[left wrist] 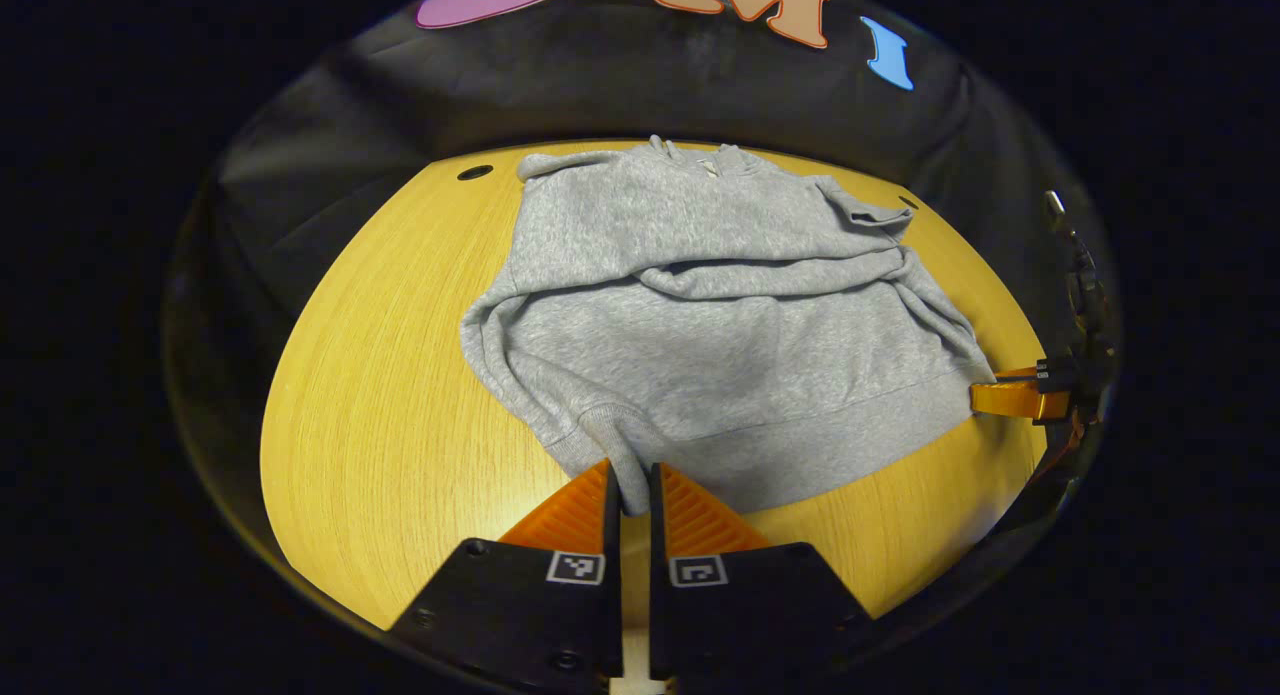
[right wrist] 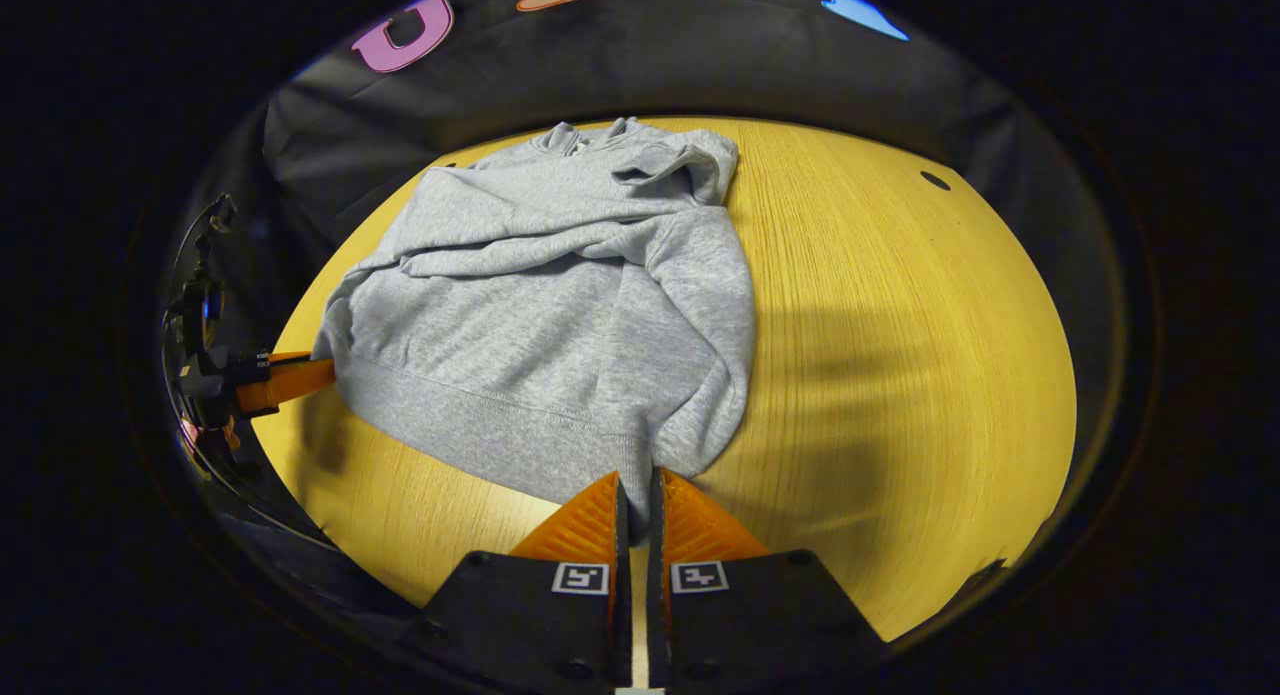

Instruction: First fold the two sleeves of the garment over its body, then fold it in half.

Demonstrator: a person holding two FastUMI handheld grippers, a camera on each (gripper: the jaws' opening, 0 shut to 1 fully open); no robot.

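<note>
Nearest, left gripper view: left gripper [left wrist: 631, 480], fingers drawn narrow, pinching the near hem corner of the sweatshirt [left wrist: 720, 325] between them.

Nearest, right gripper view: right gripper [right wrist: 638, 490], fingers likewise narrow, clamped on the other near hem corner, beside a sleeve cuff.

Middle ground: grey sweatshirt, lying flat on the wooden table [left wrist: 380, 425], hem band towards the grippers, collar at the far end. Both sleeves lie across the body, crossing as a ridge of cloth about halfway up the chest. A loose fold of sleeve bulges at each side edge.

Far ground: collar and shoulders near the table's far edge; a small dark hole [left wrist: 474, 172] in the tabletop beside one shoulder; the booth's black cloth wall behind.

Status, judged: sleeve folds appear done. The half fold is not yet made; the hem rests on the table. With both hem corners gripped, the step in hand looks like carrying the hem up and over towards the collar. Sleeves may slip during the lift.
</note>
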